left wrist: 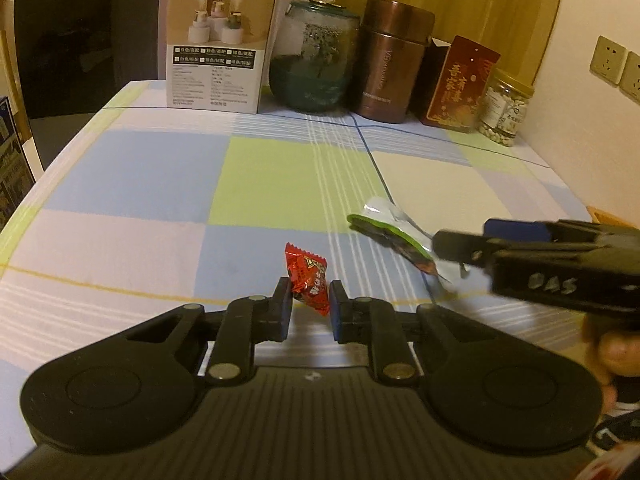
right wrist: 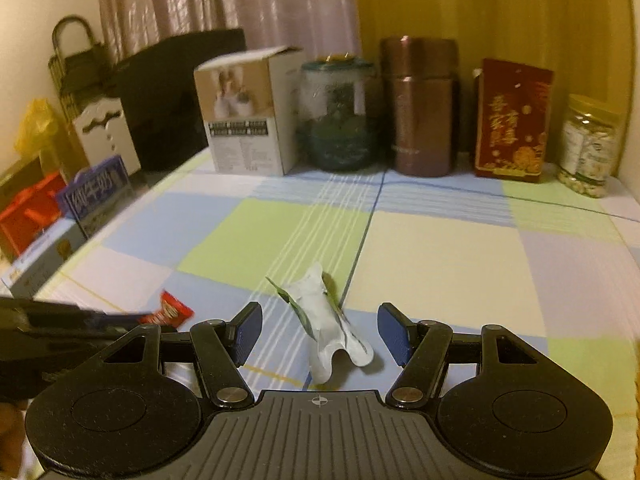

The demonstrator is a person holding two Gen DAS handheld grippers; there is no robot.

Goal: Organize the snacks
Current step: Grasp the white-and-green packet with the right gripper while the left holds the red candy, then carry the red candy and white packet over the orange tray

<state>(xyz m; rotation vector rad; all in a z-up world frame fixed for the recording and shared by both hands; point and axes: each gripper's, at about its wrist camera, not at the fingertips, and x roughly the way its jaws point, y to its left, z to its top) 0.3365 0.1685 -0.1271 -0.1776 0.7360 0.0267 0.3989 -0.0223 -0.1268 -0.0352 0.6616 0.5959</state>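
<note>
Left wrist view shows your left gripper (left wrist: 310,304) clenched on the small red foil candy packet (left wrist: 308,282). Your right gripper (right wrist: 320,332) stands released around the crumpled green-and-white wrapper (right wrist: 328,328) on the checked tablecloth (right wrist: 440,264). Sorting looks barely begun; no collecting spot is visible.

On my left wrist view, the clearest text is the gold Chinese lettering on the red gift box (left wrist: 460,84) at the back of the tabletop; I read 喜 among its characters, the rest only partly. The white carton (left wrist: 218,46) carries a row of checkbox labels in Chinese, such as 白色/高配, with fine print below too small to read. The brown thermos (left wrist: 390,60) has vertical lettering I cannot make out. The right tool (left wrist: 448,254) bears silver handwritten marks, roughly "BAS". From the right wrist, a blue carton (right wrist: 96,196) beside the tabletop shows 纯牛奶.
</note>
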